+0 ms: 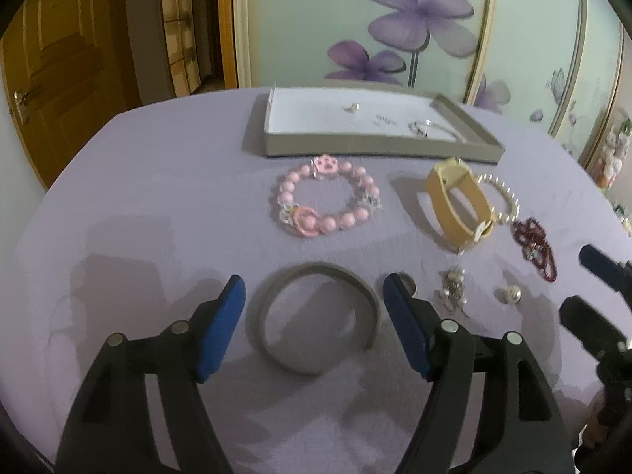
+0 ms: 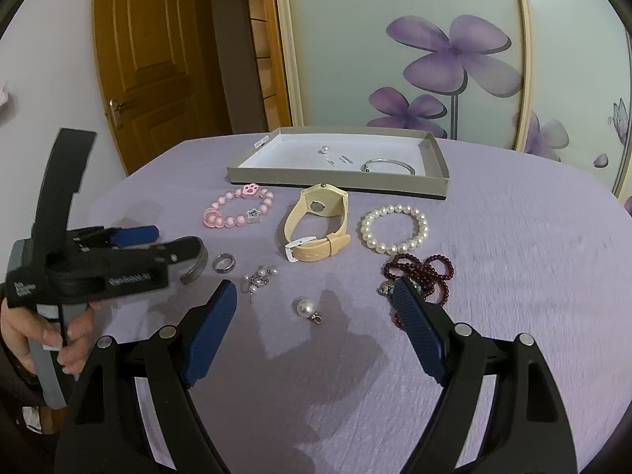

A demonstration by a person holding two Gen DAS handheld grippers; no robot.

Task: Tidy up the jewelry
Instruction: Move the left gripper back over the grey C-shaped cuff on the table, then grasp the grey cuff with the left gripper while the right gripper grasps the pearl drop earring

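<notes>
Lilac cloth [image 2: 513,276]: covers the round table; all pieces lie on it.
Tray [image 2: 438,166]: shallow grey box with a white floor, at the far edge; it holds a silver bangle [image 2: 389,166], a small pearl stud [image 2: 324,150] and some tiny pieces too small to tell.
Pink bead bracelet [image 1: 328,201]: lies flat just in front of the tray, with a paw charm at its far side.
Watch [image 2: 316,225]: cream strap, buckled, standing on its edge between the pink bracelet and the white pearl bracelet [image 2: 395,229].
Garnet beads [image 2: 418,276]: dark red strand in a heap, near the pearl bracelet.
Grey cuff [image 1: 312,316]: open bangle, lying flat on the cloth between the left fingers, touched by neither pad.
Ring [image 2: 224,264]: dark metal band, just beside the cuff.
Pearl cluster [image 2: 258,278]: small silver and pearl piece, near the ring.
Pearl pendant [image 2: 306,308]: single pearl with a small loop, on the cloth ahead of the right fingers.
Left gripper [image 1: 314,300]: jaws spread wide, holding nothing; a hand [image 2: 47,339] grips its handle.
Right gripper [image 2: 316,296]: jaws wide apart, empty.
</notes>
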